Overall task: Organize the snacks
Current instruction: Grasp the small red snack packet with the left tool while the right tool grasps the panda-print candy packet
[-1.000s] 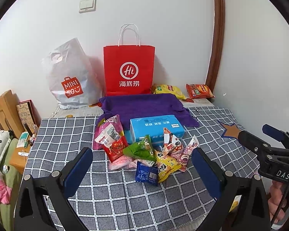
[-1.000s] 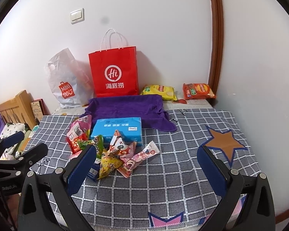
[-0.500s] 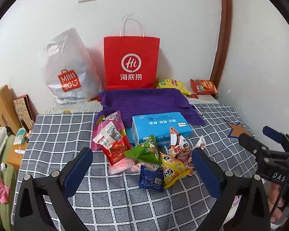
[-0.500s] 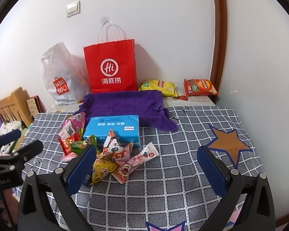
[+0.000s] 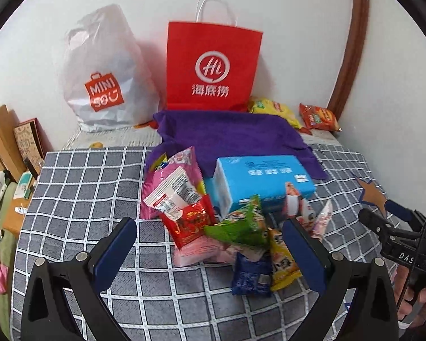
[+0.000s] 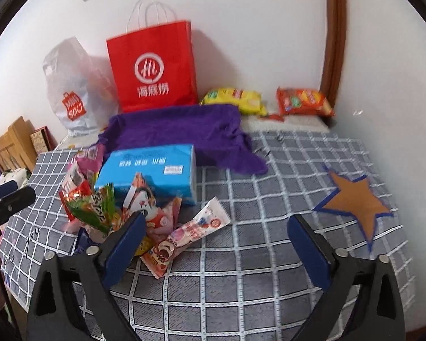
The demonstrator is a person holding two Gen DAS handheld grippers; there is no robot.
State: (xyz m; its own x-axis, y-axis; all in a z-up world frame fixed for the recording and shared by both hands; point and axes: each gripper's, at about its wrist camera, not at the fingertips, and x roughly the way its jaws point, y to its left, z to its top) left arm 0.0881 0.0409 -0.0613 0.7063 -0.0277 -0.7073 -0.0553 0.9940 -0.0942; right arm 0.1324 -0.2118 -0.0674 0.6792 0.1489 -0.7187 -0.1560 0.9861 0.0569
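A heap of snack packets lies on the grey checked cloth in front of a blue tissue box (image 5: 261, 179) (image 6: 153, 170): a red packet (image 5: 190, 221), a green packet (image 5: 238, 224) (image 6: 93, 210), a dark blue packet (image 5: 251, 272), a yellow packet (image 5: 281, 264), and a long pink-white packet (image 6: 190, 233). My left gripper (image 5: 210, 250) is open and empty, hovering just before the heap. My right gripper (image 6: 215, 241) is open and empty, near the long pink-white packet. The right gripper also shows at the right edge of the left wrist view (image 5: 394, 227).
A red paper bag (image 5: 213, 65) (image 6: 153, 68) and a white plastic bag (image 5: 105, 71) stand against the back wall. A purple towel (image 5: 230, 133) lies behind the box. Yellow (image 6: 235, 99) and orange (image 6: 304, 102) chip bags lie at the back right. Wooden furniture (image 5: 0, 139) is left.
Both grippers have moved forward and lower toward the snack heap, which now looms larger. Both stay open and empty. Nothing on the cloth has moved.
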